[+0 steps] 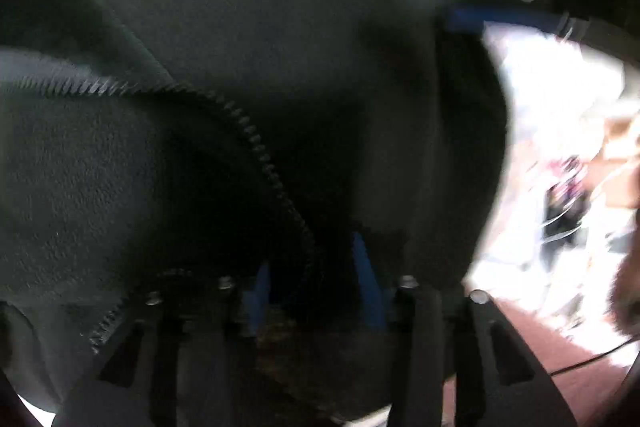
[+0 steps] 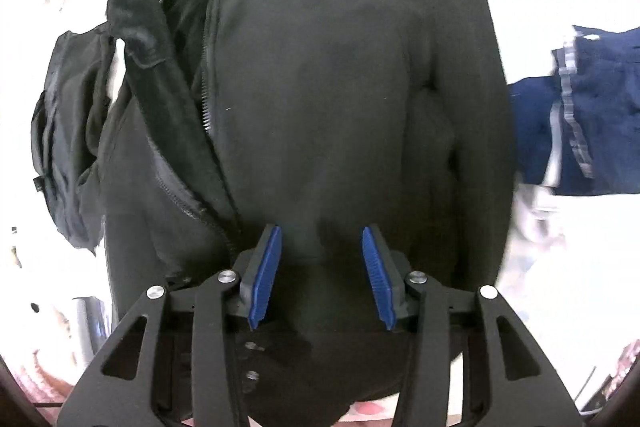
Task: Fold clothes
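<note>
— While the black zip jacket lies spread under the right gripper, how far along would you call the folding?

— Early, I'd judge. Ahead of the right fingers the jacket's body lies fairly flat on the white surface, but to the left of them the front panel gapes along the zipper, the fleecy lining shows, and a sleeve or hood is bunched well out to that side. No tidy rectangle yet.

— Are the right fingers gripping it?

— No. They stand spread, blue pads apart, with dark cloth showing between and beyond them; nothing is pinched. The gripper points down at the jacket's lower part.

— And the left gripper?

— Its view is blurred and nearly filled with the same black fabric. A zipper line curves down towards the fingers, and cloth hangs right at the tips. The blue pads sit apart, so the fingers look parted rather than clamped, though folds hide the tips and I cannot tell whether any fabric is caught.

— Anything else around?

— A navy garment with grey stripes lies on the surface well off to the right of the right fingers, apart from the jacket. It looks unfolded too, so I'd say most of the work remains: close the front, bring in the sleeves, fold the body.
</note>
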`<state>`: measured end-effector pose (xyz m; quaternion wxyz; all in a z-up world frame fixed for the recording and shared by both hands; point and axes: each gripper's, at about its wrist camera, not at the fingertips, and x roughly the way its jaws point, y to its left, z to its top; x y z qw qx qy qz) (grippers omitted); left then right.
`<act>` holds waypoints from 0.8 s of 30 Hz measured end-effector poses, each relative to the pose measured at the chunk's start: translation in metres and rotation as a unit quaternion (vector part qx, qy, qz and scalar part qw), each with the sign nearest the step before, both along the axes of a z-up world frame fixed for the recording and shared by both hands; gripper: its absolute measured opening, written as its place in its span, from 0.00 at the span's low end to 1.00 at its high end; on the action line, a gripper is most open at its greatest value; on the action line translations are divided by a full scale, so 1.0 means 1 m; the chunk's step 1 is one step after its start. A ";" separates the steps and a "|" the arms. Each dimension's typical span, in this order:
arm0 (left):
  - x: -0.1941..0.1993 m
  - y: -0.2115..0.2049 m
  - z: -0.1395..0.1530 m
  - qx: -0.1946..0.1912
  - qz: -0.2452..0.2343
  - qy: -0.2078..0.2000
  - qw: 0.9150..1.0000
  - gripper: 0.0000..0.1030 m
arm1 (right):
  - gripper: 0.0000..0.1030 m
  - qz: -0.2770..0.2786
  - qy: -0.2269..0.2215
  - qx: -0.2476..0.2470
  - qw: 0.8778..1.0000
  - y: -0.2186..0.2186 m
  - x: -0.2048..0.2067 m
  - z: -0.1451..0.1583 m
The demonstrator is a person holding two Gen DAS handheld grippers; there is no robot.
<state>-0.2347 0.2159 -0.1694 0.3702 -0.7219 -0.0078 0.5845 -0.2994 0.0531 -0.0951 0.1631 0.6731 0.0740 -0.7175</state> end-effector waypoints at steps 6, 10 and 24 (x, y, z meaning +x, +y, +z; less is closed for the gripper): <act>-0.039 -0.077 0.049 0.050 0.115 0.025 0.992 0.49 | 0.45 0.032 -0.007 -0.049 0.998 -0.018 -0.029 0.001; -0.083 -0.147 0.059 0.012 0.215 0.063 0.975 0.49 | 0.58 0.080 -0.023 -0.068 0.994 -0.065 -0.032 -0.017; -0.254 -0.243 -0.021 0.036 0.451 0.053 0.890 0.49 | 0.57 0.181 0.030 -0.017 0.983 -0.183 -0.057 -0.075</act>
